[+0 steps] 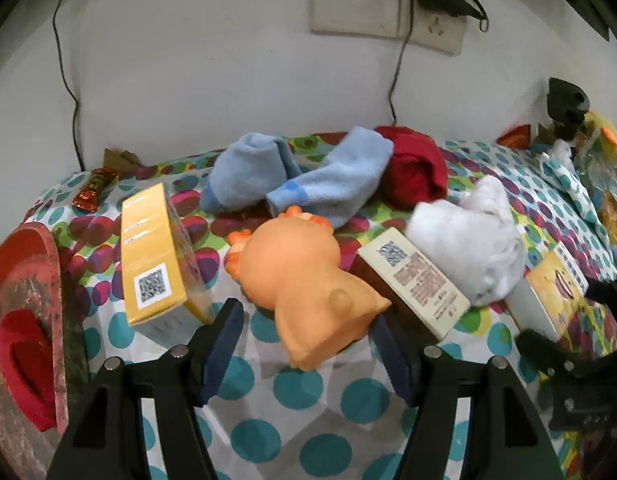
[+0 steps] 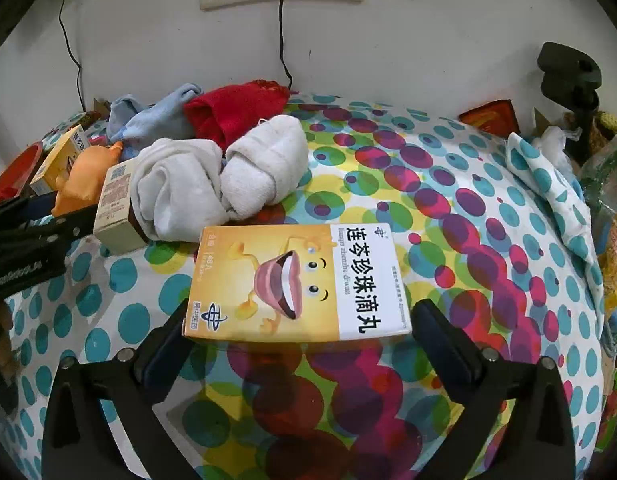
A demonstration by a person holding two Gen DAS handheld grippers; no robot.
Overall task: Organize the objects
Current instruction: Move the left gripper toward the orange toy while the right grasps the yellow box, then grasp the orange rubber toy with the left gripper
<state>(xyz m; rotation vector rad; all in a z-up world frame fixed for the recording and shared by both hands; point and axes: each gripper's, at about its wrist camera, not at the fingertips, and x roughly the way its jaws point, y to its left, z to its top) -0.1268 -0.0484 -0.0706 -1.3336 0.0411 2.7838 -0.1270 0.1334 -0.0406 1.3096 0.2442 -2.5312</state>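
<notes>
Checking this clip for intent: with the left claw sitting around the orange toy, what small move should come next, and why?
Probably close the left claw on the orange rubber toy. Its tail end already lies between the open fingers, the right pad close to touching while the left one stands clear. The right claw is open around the yellow medicine box, which lies flat on the dotted tablecloth, apparently released.

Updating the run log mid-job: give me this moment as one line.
left tongs: open around orange toy | right tongs: open, either side of yellow box lying flat | socks unsorted
</notes>
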